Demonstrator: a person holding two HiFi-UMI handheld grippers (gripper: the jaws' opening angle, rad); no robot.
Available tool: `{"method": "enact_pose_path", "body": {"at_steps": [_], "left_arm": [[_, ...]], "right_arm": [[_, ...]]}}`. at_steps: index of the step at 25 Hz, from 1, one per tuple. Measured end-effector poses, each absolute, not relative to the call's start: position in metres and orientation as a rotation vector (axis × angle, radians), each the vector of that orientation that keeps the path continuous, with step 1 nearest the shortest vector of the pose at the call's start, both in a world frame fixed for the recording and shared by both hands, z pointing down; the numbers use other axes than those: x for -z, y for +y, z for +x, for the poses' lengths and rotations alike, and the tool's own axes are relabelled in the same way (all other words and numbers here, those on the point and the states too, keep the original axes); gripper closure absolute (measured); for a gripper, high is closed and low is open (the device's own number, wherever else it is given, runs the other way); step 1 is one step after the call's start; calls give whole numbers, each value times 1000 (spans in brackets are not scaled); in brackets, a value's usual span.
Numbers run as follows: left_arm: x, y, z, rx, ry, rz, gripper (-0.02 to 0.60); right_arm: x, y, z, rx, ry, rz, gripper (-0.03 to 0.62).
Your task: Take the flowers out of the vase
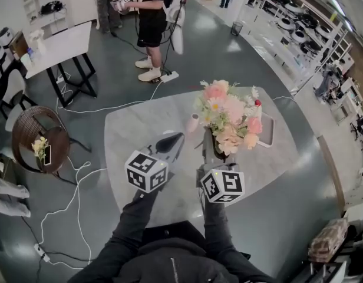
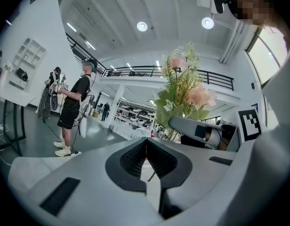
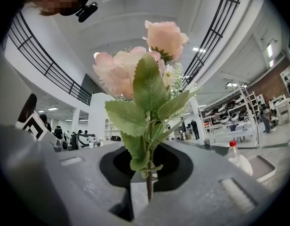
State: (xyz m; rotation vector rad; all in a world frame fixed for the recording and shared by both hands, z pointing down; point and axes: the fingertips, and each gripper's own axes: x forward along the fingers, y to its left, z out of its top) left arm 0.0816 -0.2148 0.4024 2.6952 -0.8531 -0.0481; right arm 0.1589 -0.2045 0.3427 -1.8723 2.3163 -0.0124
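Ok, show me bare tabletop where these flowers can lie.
Bare: the table left of the left gripper, out to its rim. Crowded: the right side, with the flowers, a small pale cup and a white tray.

In the head view the flowers [image 1: 228, 119] cover the tips of the right tongs [image 1: 215, 151]; whether a vase stands beneath cannot be told. In the right gripper view the stem [image 3: 148, 173] vanishes between the pressed jaws, and the tongs' body hides the bottle [image 3: 233, 155] below its shoulder. A pale item [image 1: 193, 122] on the bench [image 1: 140, 128] is too small to name.
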Motion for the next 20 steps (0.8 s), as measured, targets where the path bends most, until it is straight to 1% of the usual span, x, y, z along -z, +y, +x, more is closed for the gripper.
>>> {"method": "enact_pose_path", "body": {"at_steps": [9,20], "left_arm": [[-438,-183,79,-12,-776,2693,581],[-489,-158,77,-88,-778,2641,581]], "right_arm": [[-403,-166,153,150,2309,-1942,543],[-495,-137,143,464,2305,-2014,543]]}}
